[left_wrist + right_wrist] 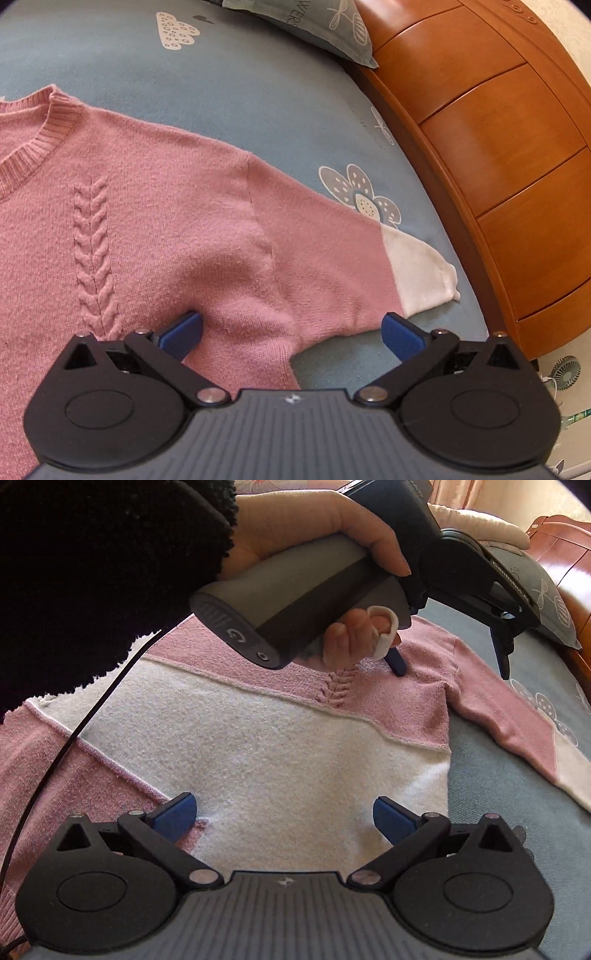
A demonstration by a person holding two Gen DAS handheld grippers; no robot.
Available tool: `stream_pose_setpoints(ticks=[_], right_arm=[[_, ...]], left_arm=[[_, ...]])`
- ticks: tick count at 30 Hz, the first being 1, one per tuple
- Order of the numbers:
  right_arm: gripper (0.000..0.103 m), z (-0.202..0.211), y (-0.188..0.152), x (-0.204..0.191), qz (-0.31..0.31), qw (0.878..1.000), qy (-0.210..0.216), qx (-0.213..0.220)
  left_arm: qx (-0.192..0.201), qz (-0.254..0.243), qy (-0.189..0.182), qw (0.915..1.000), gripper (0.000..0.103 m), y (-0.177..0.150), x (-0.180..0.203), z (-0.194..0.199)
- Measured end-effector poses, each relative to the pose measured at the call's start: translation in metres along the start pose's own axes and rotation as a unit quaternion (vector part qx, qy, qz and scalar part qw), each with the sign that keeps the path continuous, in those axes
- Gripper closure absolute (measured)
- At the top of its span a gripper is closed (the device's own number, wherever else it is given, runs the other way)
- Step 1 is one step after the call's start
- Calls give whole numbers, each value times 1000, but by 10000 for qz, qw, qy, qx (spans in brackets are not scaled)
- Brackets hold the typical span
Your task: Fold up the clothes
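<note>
A pink and white knitted sweater (155, 221) is laid flat on a blue-grey bedsheet (240, 85) printed with pale flowers and clouds. In the left wrist view only the pink upper part is seen: a ribbed round neckline, a raised braided cable down the chest, and 1 sleeve (351, 258) ending in a white cuff near the bed edge. The left gripper (291, 334) is held wide open over the underarm, 1 blue fingertip (183, 332) resting on the body knit and the other beside the sleeve's lower edge; nothing is gripped. A patterned pillow (314, 26) and a glossy orange-brown wooden headboard (498, 147) with curved panels are shown only clearly here. The right wrist view adds what is hidden there: the sweater's fuzzy white lower panel (277, 757), joined to the pink by a slanted seam, and a hand (332, 531) in a fluffy black sleeve (92, 572) wrapped around the left gripper's grey handle, 1 finger bandaged in white. The right gripper (284, 818) is likewise spread wide above the white panel, holding nothing. A thin black cable (74, 738) is draped across the left side.
</note>
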State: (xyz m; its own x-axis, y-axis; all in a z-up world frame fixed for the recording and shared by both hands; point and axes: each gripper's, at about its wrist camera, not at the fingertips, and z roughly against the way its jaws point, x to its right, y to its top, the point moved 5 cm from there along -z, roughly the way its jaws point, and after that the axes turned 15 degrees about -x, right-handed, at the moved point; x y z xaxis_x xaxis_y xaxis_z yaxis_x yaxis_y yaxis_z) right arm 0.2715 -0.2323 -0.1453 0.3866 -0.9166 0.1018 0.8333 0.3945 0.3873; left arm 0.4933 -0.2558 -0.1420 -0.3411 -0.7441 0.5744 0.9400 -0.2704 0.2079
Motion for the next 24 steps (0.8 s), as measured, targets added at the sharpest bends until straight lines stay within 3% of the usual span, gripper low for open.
stream_pose_setpoints(ticks=[3, 8, 16, 18, 24], right_arm=[[0, 3, -2, 0, -7, 10000, -21, -11], [0, 4, -2, 0, 8, 10000, -63, -39], [0, 3, 0, 0, 13, 10000, -11, -87], [0, 3, 0, 0, 1, 9999, 18, -104], [0, 4, -1, 0, -33, 9998, 105, -154]], left_arm=[[-62, -215, -2, 9998, 1, -12, 11, 17], [-537, -53, -105, 9985, 1, -36, 1, 14], [-559, 81, 447, 9974, 1, -33, 0, 15], [-476, -47, 808, 9956, 1, -40, 3, 31], [0, 205, 1183, 9928, 1, -77, -14, 98]])
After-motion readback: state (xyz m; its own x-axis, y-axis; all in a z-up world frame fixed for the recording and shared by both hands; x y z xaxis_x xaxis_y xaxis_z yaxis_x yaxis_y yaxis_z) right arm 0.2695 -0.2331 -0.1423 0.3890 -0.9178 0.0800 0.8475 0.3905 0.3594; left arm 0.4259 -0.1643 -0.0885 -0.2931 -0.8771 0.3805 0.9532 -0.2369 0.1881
